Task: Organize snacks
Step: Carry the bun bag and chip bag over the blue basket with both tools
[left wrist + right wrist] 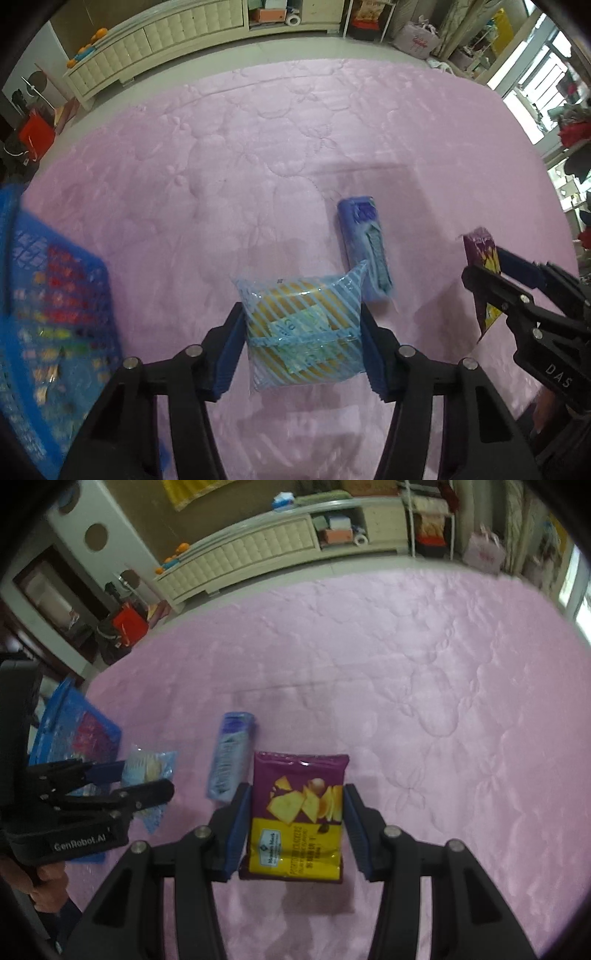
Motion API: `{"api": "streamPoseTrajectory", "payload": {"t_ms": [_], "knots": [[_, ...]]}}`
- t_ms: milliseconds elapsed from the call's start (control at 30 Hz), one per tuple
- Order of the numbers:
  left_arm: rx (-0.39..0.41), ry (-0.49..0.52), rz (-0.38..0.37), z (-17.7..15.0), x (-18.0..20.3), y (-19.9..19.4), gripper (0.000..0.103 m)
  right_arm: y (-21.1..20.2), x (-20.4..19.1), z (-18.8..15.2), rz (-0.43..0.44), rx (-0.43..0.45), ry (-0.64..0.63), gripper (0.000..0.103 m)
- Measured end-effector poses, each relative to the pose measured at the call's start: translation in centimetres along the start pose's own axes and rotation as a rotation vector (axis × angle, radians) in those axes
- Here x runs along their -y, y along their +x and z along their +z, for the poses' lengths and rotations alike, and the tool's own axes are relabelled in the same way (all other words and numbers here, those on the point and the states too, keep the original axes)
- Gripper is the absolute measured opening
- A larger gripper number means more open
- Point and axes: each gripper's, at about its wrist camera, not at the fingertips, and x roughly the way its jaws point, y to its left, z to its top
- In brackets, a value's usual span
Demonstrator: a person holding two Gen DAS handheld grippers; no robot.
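Both tongs are clamped: the left gripper [301,332] on a blue-striped biscuit pack [301,328], the right gripper [295,830] on a purple cracker bag [299,819], both lifted above the pink quilt [258,147]. The slick wrappers could slip before reaching the blue basket [44,295].

Pink quilted bedspread [295,147] with embossed flower pattern; pale floor beyond. Long cream cabinet [155,48] with tufted panel front (open shelves at one end, holding boxes). Bright window [546,92] at right; red bag [129,626] on floor.

Black plastic left tongs [301,332] and right tongs [295,827]: ribbed blue pads, silver screws, white "GenRobot.AI" lettering.
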Motion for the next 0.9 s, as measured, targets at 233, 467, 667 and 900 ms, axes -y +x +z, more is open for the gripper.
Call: {"api": "streamPoseTrajectory", "payload": {"t_ms": [233,467,667,900], "knots": [[0.093,0.013,-0.04,-4.2,-0.8,-6.6,0.055,-4.9,-2.9,-1.2,-0.021,0.051,-0.054,0.053],[0.175,0.023,-0.062,-7.2,-2.5,-11.3,0.055,-7.6,-6.8,-2.8,-0.004,0.067,-0.075,0.053],[0.231,0.022,-0.072,-9.3,-5.0,-14.7,0.055,-9.4,-11.1,-2.8,0.013,0.097,-0.135,0.053],[0.293,0.006,-0.057,-10.9,-9.2,-17.8,0.055,-10.0,-16.2,-2.2,0.036,0.102,-0.211,0.053]]}}
